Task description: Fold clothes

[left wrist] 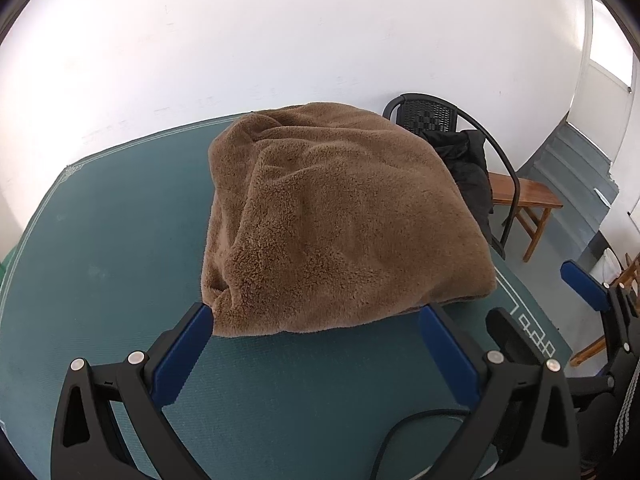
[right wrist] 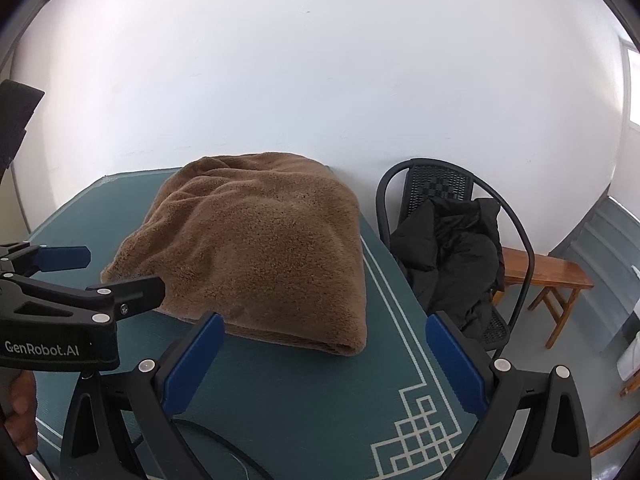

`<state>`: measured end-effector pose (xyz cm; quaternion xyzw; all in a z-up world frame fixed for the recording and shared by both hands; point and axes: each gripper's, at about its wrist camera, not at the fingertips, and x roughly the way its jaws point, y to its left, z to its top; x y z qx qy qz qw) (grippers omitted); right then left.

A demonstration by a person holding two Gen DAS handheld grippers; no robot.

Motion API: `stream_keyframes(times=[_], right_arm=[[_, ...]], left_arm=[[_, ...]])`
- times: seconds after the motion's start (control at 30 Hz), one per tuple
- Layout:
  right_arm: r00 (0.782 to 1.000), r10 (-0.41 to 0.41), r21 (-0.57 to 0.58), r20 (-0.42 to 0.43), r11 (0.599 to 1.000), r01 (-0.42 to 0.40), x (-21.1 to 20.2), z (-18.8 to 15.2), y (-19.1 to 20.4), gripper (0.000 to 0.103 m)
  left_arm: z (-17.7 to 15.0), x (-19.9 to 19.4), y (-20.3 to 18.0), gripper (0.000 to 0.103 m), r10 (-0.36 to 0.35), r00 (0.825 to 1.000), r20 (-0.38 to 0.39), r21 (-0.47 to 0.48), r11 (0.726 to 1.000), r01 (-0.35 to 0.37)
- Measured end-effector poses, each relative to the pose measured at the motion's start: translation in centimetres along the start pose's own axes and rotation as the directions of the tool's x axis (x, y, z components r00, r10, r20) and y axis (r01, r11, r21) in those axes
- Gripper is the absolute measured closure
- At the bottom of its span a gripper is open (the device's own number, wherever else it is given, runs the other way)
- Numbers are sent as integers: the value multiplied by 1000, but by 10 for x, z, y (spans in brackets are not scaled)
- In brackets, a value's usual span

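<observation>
A brown fleece garment (left wrist: 332, 216) lies folded in a thick bundle on the green table mat (left wrist: 120, 248). It also shows in the right wrist view (right wrist: 256, 248). My left gripper (left wrist: 316, 316) is open, its fingertips just at the bundle's near edge, holding nothing. It also shows in the right wrist view (right wrist: 120, 276) at the left, next to the bundle's near left corner. My right gripper (right wrist: 324, 324) is open and empty, just in front of the bundle's near right corner. It shows at the right edge of the left wrist view (left wrist: 540, 296).
A black chair (right wrist: 448, 192) with a black jacket (right wrist: 452, 256) on it stands right of the table. A wooden bench (right wrist: 548, 276) and grey stairs (right wrist: 600, 240) lie further right. A white wall is behind the table. A black cable (left wrist: 404, 432) lies on the mat (right wrist: 304, 400).
</observation>
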<state>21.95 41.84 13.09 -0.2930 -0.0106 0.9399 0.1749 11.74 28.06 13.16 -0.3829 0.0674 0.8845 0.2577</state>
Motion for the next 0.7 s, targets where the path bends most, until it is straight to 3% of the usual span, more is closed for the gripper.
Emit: stream_keyframes(times=[0.4, 0.7], right_arm=[[1000, 3, -15, 14, 1000, -3, -4, 5, 8, 1], [1000, 20, -21, -3, 1000, -20, -1, 1, 15, 1]], left_arm=[[-2, -13, 0, 0, 35, 998, 55, 10, 999, -35], [-5, -10, 1, 0, 40, 998, 46, 19, 999, -41]])
